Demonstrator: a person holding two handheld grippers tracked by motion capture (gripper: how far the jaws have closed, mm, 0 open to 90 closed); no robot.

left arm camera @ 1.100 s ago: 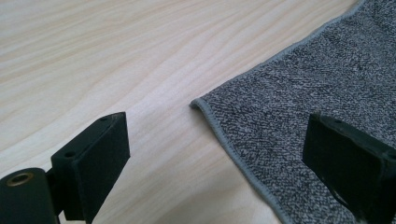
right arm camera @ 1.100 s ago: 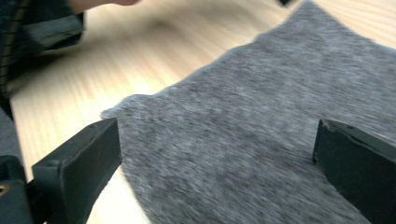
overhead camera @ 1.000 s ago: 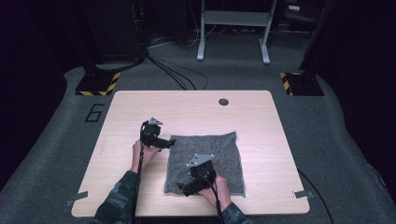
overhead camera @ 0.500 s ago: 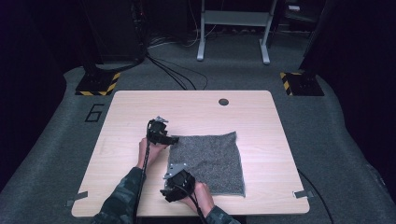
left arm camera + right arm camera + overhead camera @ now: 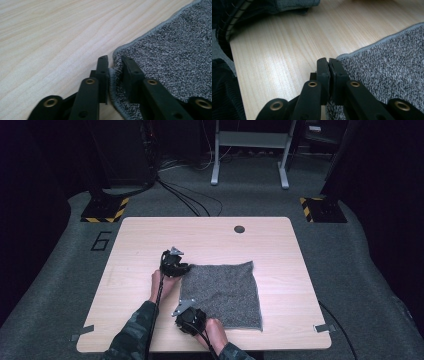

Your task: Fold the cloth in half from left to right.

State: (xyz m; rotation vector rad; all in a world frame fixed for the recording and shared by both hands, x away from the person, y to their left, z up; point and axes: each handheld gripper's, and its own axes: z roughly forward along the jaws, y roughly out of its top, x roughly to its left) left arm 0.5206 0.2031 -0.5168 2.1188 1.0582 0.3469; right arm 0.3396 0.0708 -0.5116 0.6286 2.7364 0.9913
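From above, a grey cloth [image 5: 222,292] lies flat on the desk [image 5: 150,245], right of centre toward the near edge. The left tongs [image 5: 115,65] have just closed, pinching the cloth's far-left corner hem. The right tongs [image 5: 328,63] have just closed on its near-left corner.

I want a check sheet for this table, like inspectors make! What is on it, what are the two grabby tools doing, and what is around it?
Surface: light wooden table with a dark round hole near its far edge.
Job's things: speckled grey square cloth, lying flat.
Clutter: nothing seen.
Grippers: left gripper pinches the cloth's far left corner; right gripper pinches the near left corner. Both sets of jaws have just been closing, cloth edge between them.
Cables: black cables on the floor behind the table.
Surroundings: grey carpet, yellow-black striped bases, grey metal stand.
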